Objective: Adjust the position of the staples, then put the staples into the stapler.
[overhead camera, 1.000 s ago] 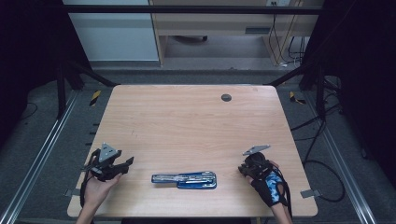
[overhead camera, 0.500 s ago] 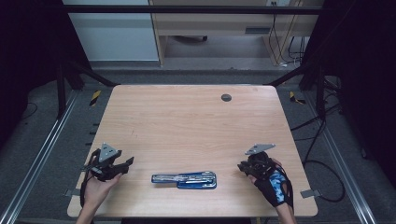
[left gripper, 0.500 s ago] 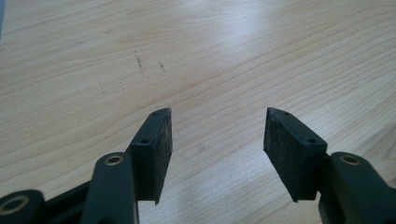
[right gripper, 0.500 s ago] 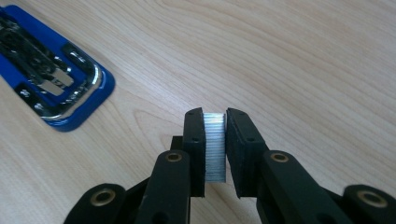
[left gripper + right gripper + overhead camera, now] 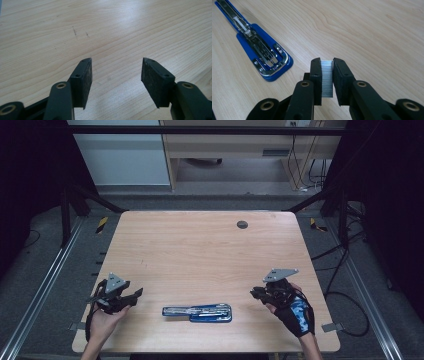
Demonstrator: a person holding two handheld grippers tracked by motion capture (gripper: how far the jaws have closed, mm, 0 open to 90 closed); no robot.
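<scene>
Lying opened flat near the bench's (image 5: 200, 245) front edge, blue stapler (image 5: 197, 312); hovering just right of it, right gripper (image 5: 327, 66), jaws pinching a silver staple strip (image 5: 327, 78); resting at far left, left gripper (image 5: 115, 72), jaws spread, gripping nothing.

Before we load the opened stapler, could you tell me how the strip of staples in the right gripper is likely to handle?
The strip of staples, pinched flat in the right gripper, probably weighs little. Its fine ribs suggest it could snap if squeezed or bent.
</scene>
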